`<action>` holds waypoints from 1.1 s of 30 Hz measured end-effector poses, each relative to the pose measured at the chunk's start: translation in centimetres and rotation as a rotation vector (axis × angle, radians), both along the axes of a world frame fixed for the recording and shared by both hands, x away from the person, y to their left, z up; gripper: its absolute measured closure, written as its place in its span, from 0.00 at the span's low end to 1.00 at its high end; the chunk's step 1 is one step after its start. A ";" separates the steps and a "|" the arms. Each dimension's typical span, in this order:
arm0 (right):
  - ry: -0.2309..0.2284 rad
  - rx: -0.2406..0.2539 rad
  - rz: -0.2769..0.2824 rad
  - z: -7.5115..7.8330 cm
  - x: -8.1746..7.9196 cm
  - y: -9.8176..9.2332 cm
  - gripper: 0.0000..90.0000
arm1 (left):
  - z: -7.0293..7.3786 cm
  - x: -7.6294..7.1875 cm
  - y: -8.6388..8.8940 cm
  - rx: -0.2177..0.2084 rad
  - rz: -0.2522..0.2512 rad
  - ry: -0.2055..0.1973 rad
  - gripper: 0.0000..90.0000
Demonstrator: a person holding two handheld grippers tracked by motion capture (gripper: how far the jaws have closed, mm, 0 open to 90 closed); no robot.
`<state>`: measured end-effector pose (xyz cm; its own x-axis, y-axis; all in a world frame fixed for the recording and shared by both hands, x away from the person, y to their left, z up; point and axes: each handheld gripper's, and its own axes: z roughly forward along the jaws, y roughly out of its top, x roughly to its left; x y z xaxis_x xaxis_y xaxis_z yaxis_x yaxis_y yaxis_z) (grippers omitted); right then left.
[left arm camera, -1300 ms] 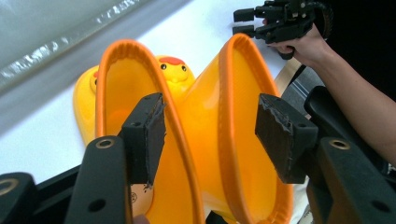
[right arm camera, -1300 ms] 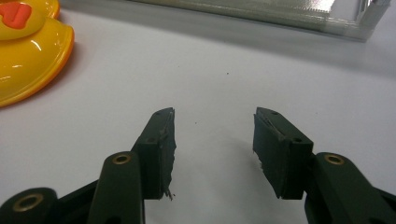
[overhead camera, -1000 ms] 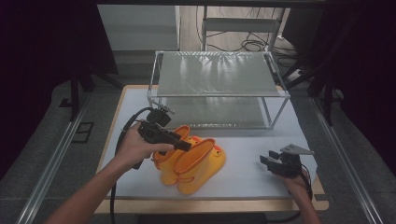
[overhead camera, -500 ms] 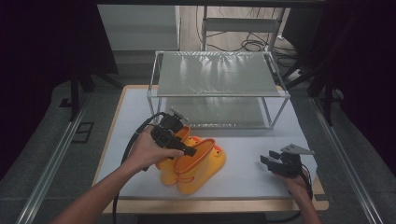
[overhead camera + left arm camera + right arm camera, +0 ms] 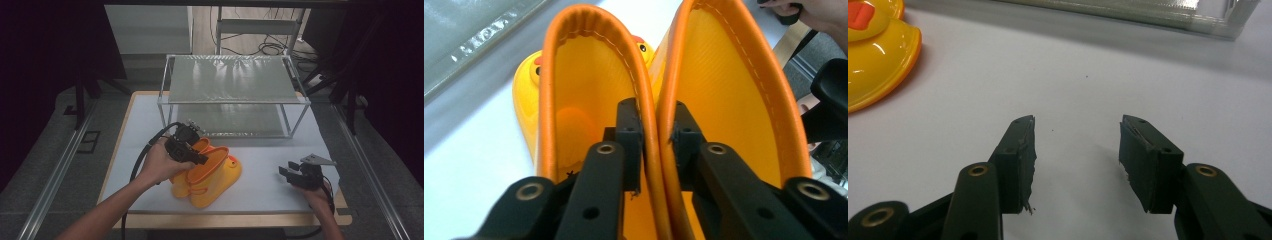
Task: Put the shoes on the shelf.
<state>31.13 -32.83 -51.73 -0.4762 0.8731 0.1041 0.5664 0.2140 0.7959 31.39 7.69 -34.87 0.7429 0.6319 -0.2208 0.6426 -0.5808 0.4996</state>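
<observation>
Boots (image 5: 207,175) — adjoining orange cuffs (image 5: 655,125) just pinched together by left gripper (image 5: 655,135) closing at 9 o'clock; pair ready to lift — right gripper (image 5: 1078,145) gapes empty.

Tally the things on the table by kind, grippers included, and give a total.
Yellow duck boots: 2
Metal-framed shelf rack: 1
Grippers: 2, the left gripper and the right gripper
Total: 5

Boots (image 5: 207,175) lie on the table (image 5: 265,195) before the rack (image 5: 232,95).
</observation>
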 end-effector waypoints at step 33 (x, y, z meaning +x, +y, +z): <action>0.006 0.012 -0.039 0.0 0.1 -0.9 0.55 | 7.4 1.6 -1.4 -0.181 -0.068 -0.015 0.91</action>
<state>31.26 -33.78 -51.70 -0.4409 0.8898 0.1179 0.5791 0.1817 0.7948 32.99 6.30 -27.48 0.7864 0.5312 -0.3153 0.5969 -0.5222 0.6091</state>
